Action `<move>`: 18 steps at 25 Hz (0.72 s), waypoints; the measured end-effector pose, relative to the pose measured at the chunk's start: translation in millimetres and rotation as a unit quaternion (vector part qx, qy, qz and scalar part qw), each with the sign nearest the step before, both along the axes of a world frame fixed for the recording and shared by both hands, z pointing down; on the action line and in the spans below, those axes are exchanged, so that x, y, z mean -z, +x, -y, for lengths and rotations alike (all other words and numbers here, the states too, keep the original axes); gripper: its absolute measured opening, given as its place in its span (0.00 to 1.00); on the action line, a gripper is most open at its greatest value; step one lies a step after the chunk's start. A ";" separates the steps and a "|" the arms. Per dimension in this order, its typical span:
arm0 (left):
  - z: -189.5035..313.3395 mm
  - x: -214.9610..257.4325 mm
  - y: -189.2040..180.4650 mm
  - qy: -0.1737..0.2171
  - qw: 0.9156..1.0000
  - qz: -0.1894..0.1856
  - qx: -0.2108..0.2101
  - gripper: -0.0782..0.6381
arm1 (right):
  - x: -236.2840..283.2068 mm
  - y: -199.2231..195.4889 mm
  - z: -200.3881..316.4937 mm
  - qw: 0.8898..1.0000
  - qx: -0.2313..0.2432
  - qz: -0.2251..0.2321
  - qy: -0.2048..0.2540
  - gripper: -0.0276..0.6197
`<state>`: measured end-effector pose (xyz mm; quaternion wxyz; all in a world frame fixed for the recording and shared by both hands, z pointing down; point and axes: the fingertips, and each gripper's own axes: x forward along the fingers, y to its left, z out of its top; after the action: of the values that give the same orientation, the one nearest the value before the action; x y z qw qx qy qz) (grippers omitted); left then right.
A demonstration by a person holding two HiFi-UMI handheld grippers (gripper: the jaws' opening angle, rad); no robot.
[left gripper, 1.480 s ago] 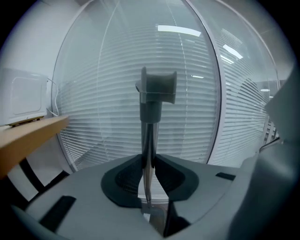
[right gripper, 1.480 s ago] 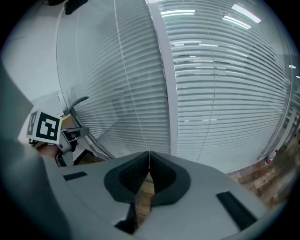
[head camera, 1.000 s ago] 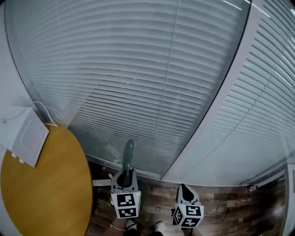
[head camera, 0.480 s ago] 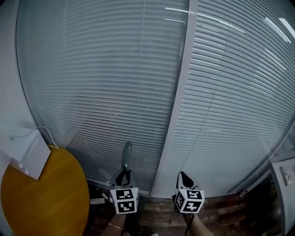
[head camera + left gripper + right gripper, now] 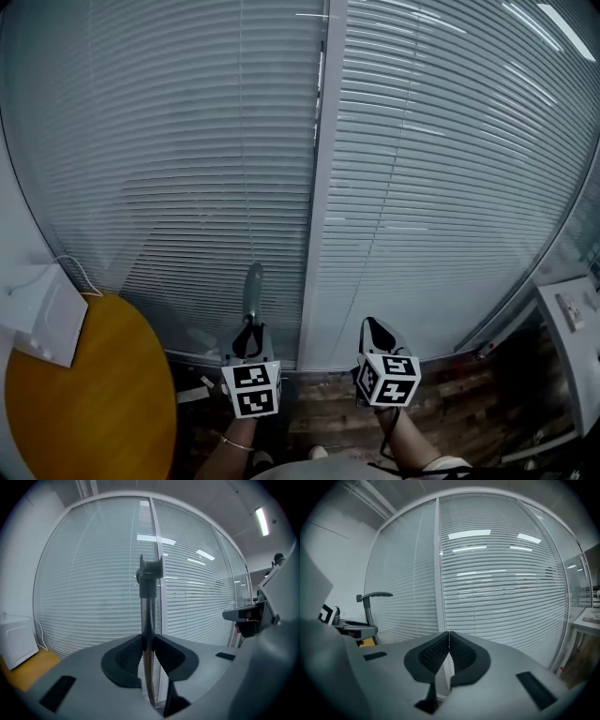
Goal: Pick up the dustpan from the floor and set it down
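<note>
My left gripper [image 5: 250, 341] is shut on the dustpan's thin metal handle [image 5: 147, 620], which stands upright between the pads. The handle's grey grip end [image 5: 252, 282] rises above the jaws in front of the window blinds. The pan itself is hidden below the gripper in every view. My right gripper [image 5: 374, 334] hangs level beside it, to the right, its pads [image 5: 440, 652] pressed together with nothing between them. The right gripper view shows the dustpan handle [image 5: 369, 607] off to the left, clear of the right jaws.
A glass wall with closed blinds [image 5: 187, 187] and a white post [image 5: 319, 234] stands close ahead. A round yellow table [image 5: 94, 403] with a white box [image 5: 42, 314] is at the left. A white desk [image 5: 572, 347] is at the right, wood floor [image 5: 469, 412] below.
Both grippers have risen in front of the blinds, the handle still gripped in the left one. The head view has swung right, bringing the white post to the middle.
</note>
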<state>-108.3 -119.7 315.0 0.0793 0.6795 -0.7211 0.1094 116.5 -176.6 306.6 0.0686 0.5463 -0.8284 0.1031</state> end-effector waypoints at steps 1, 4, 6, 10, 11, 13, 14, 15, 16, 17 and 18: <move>0.4 -0.8 4.0 -0.002 1.000 0.000 -0.004 0.24 | -0.2 4.7 -1.8 1.000 -0.005 0.001 -0.001 0.09; 3.7 -4.1 14.3 -0.005 1.000 -0.002 -0.017 0.24 | -1.6 17.3 -5.7 1.000 -0.020 0.001 -0.003 0.09; 7.6 -6.3 18.6 -0.007 1.000 -0.005 -0.024 0.24 | -3.4 22.8 -5.5 1.000 -0.029 -0.002 -0.006 0.09; 9.0 -22.4 31.2 -0.026 0.999 -0.013 -0.033 0.24 | -20.4 36.4 -9.1 0.999 -0.045 -0.001 -0.028 0.09; 8.8 -28.2 34.3 -0.031 0.999 -0.014 -0.032 0.24 | -26.4 38.7 -9.4 0.998 -0.045 0.000 -0.032 0.09; 10.6 -39.1 39.2 -0.037 0.999 -0.013 -0.026 0.24 | -37.0 40.5 -7.1 0.998 -0.041 0.009 -0.040 0.09; 12.5 -44.1 41.7 -0.039 0.999 -0.011 -0.022 0.24 | -41.3 41.1 -5.0 0.998 -0.037 0.016 -0.043 0.09; 14.6 -49.1 44.7 -0.041 0.999 -0.010 -0.018 0.24 | -45.2 41.8 -2.9 0.998 -0.033 0.022 -0.047 0.09; 16.3 -54.5 47.9 -0.043 0.999 -0.008 -0.013 0.24 | -49.3 42.6 -0.9 0.998 -0.029 0.024 -0.050 0.09; 18.2 -60.3 50.7 -0.045 0.999 -0.006 -0.008 0.24 | -54.0 43.4 1.2 0.998 -0.024 0.022 -0.053 0.09; 20.8 -65.9 52.6 -0.048 0.999 -0.004 -0.003 0.24 | -59.3 43.9 4.0 0.998 -0.019 0.018 -0.055 0.09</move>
<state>-55.7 -140.5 381.0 0.1138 0.6776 -0.7127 0.1414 160.4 -180.6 365.9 0.0822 0.5552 -0.8121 0.1596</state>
